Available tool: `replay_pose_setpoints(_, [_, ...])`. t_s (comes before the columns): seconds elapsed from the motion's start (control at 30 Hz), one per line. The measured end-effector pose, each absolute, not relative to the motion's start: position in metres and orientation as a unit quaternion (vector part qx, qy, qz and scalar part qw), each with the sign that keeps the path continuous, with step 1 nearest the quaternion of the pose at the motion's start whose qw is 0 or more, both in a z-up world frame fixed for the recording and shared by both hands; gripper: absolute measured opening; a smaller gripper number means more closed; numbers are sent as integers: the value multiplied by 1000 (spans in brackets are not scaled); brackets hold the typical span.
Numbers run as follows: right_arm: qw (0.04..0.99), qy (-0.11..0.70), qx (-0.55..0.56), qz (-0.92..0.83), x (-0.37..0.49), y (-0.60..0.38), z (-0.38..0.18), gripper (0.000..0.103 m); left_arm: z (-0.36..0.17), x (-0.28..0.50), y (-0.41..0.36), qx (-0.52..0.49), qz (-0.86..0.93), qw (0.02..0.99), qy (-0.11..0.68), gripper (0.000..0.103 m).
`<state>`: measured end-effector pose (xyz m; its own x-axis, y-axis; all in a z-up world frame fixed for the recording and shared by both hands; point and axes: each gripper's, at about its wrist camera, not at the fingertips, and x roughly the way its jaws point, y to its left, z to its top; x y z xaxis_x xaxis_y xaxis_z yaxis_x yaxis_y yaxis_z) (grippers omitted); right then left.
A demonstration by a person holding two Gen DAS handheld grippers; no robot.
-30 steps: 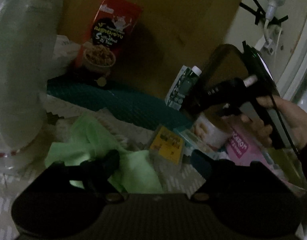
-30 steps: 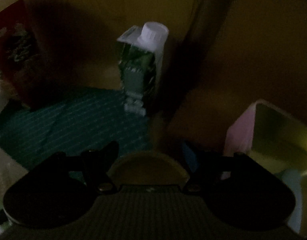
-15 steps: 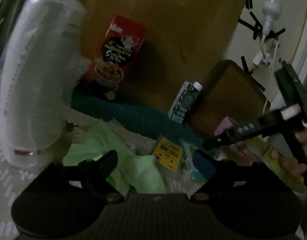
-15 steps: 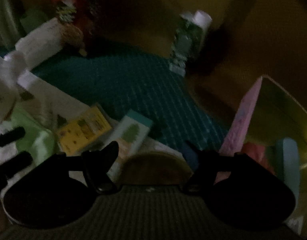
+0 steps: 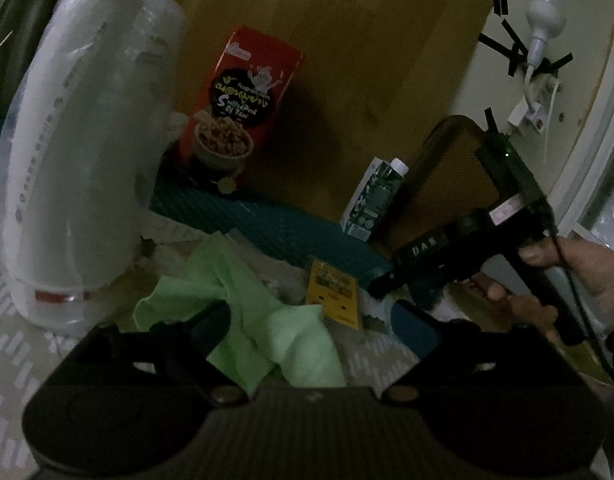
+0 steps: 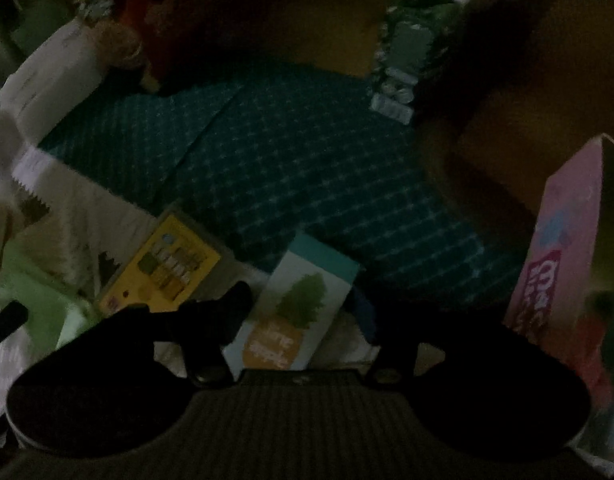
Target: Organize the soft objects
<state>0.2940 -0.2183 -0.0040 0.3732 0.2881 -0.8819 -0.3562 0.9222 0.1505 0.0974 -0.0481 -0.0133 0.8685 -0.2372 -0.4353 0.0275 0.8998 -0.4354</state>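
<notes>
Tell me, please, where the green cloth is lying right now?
In the left wrist view the green cloth lies crumpled low in the centre, between the white plastic bag on its left and the yellow card on its right.

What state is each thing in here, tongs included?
Left tongs: open, just widened, over the cloth, not gripping.
Right tongs: open, just narrowed, pineapple card between them, unpressed.
Green cloth: crumpled, lying loose.
Cereal box: upright.
Carton: upright, capped.
Pink box: open-topped.

1 green cloth (image 5: 243,320), 2 cartons (image 5: 239,120) (image 5: 373,200)
</notes>
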Motion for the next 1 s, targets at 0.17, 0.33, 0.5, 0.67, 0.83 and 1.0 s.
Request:
replay_pose_setpoints(0.17, [873, 470, 25, 125, 307, -239, -5, 54, -12, 98, -52, -201, -73, 946, 244, 91])
replay_pose_setpoints(0.33, [913, 370, 13, 170, 273, -224, 24, 44, -8, 92, -48, -213, -82, 949, 219, 91])
replay_pose_setpoints(0.5, [919, 320, -34, 227, 218, -206, 46, 43, 1, 64, -35, -241, -95, 949, 178, 91])
replay_pose_setpoints(0.67, [927, 241, -107, 268, 124, -212, 34, 43, -8, 23, -25, -238, -118, 943, 202, 91])
replay_pose_setpoints(0.83, [928, 229, -105, 273, 32, -231, -19, 43, -15, -2, -28, -223, -140, 935, 236, 91])
replay_pose_setpoints(1.0, [944, 242, -39, 220, -19, -257, -55, 62, -26, -2, -51, -202, -173, 921, 283, 91])
